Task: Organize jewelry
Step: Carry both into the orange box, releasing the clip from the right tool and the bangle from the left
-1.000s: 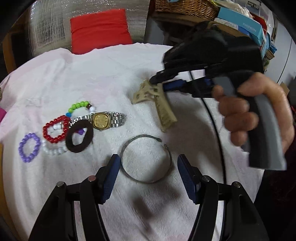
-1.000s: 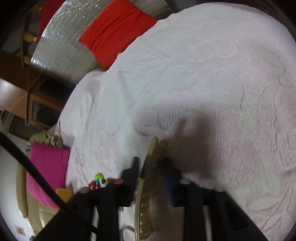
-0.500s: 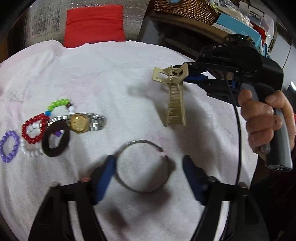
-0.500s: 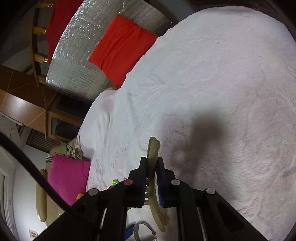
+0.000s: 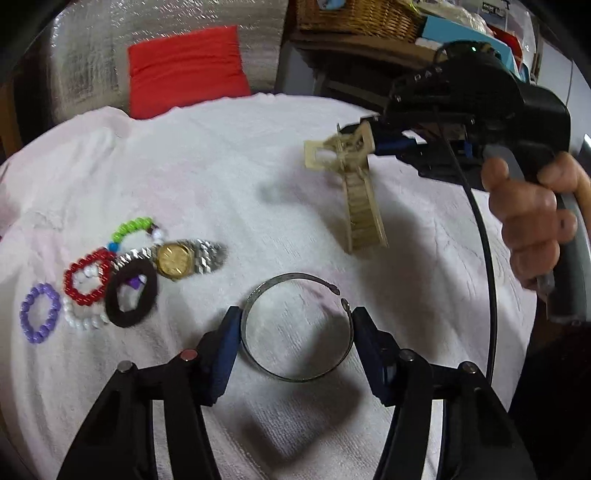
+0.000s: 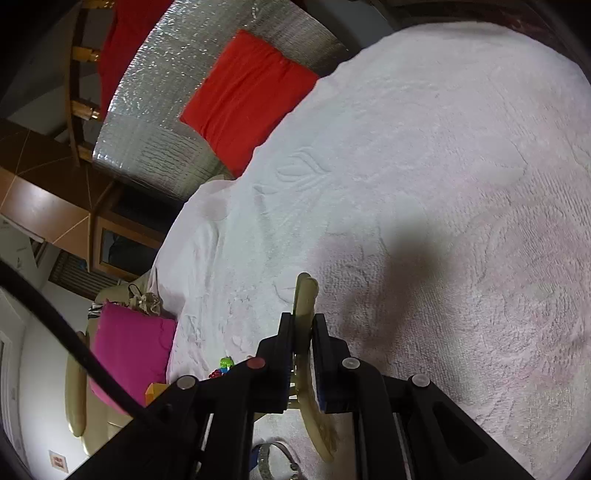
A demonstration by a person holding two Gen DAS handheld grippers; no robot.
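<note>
On the surface (image 5: 229, 155), a cluster of 5 bracelets (image 5: 88, 284) and 1 watch (image 5: 177, 258) lies at left. The open bangle (image 5: 295, 328) lies nearer the camera, centre, between the closing left tongs (image 5: 291, 354), pads just beside its rim. Hair clip (image 5: 354, 192) hangs above the surface at right, pinched in the right tongs (image 6: 303, 354). A cushion (image 5: 184, 70) sits behind the surface; a basket (image 5: 354, 14) behind right.

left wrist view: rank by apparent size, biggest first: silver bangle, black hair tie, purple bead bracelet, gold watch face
1. silver bangle, though nearest the camera.
2. black hair tie.
3. purple bead bracelet, close to the hair tie, so unsure.
4. gold watch face.
</note>
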